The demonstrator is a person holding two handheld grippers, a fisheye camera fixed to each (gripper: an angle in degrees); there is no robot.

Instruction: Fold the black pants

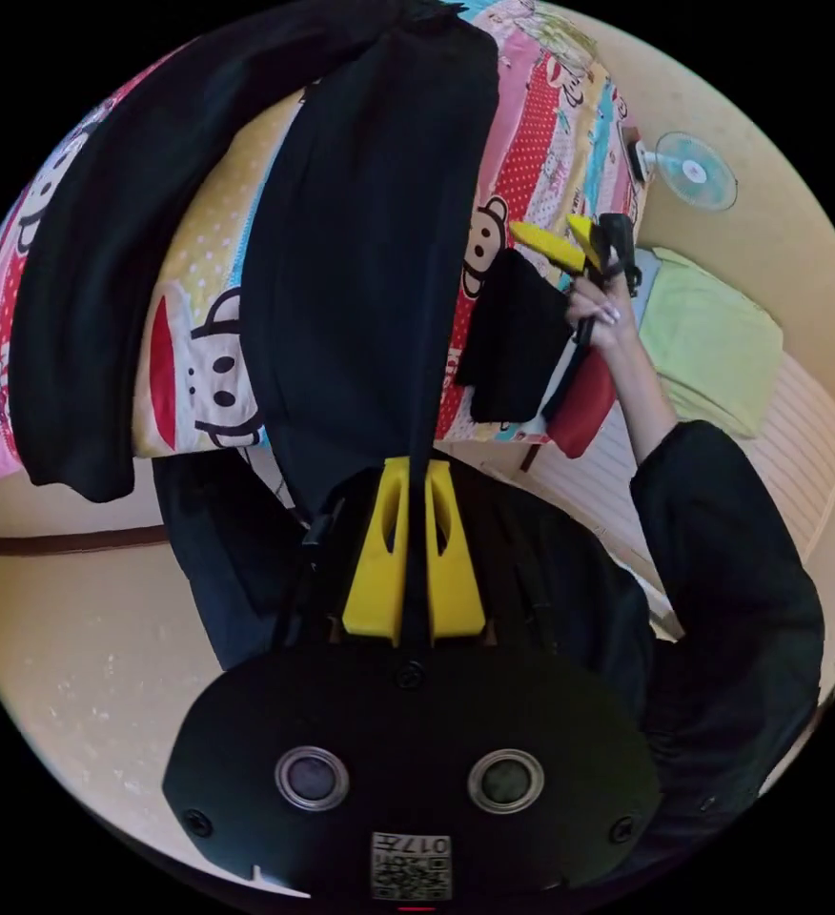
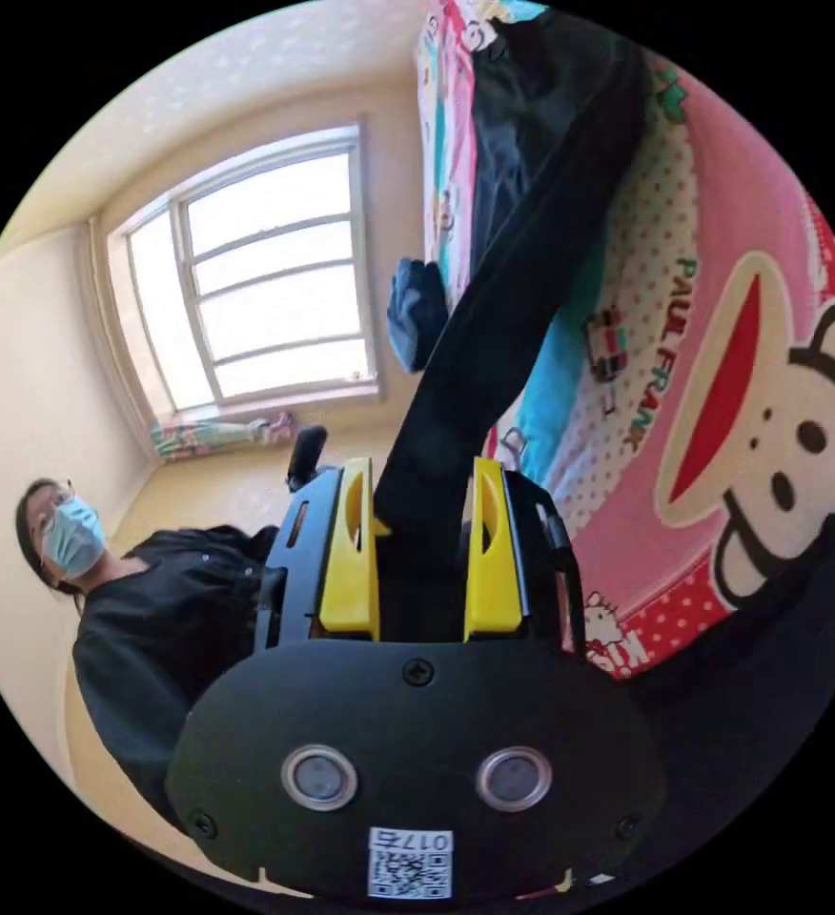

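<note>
Left gripper (image 1: 414, 543): yellow fingers (image 1: 376, 562) closed narrow on a thin edge of the black pants (image 1: 360, 286), both pressing the cloth.

Right gripper (image 2: 424, 543): yellow fingers (image 2: 351, 553) set wider, a thick bunch of pants cloth between them and touching both; it looks held. In the left gripper view it shows far off (image 1: 570, 243), in the person's hand (image 1: 600, 310), with black cloth hanging just below.

Black pants: lifted off the bed (image 1: 198, 315), two legs draping across the cartoon-print bedspread (image 2: 770, 381).

Step in hand, as judged: raising the pants by two ends to lay them flat. To do it well, hold both ends level, pull the cloth taut and line up the legs before lowering.

Around: a dark folded garment (image 2: 416, 310) at the bed's far edge; a red item (image 1: 584, 410) beside the bed; a green pillow (image 1: 713, 343); a fan (image 1: 694, 172); a window (image 2: 265, 286); the person in dark sleeves (image 1: 732, 591).

In the way: the legs lie apart and may twist.
</note>
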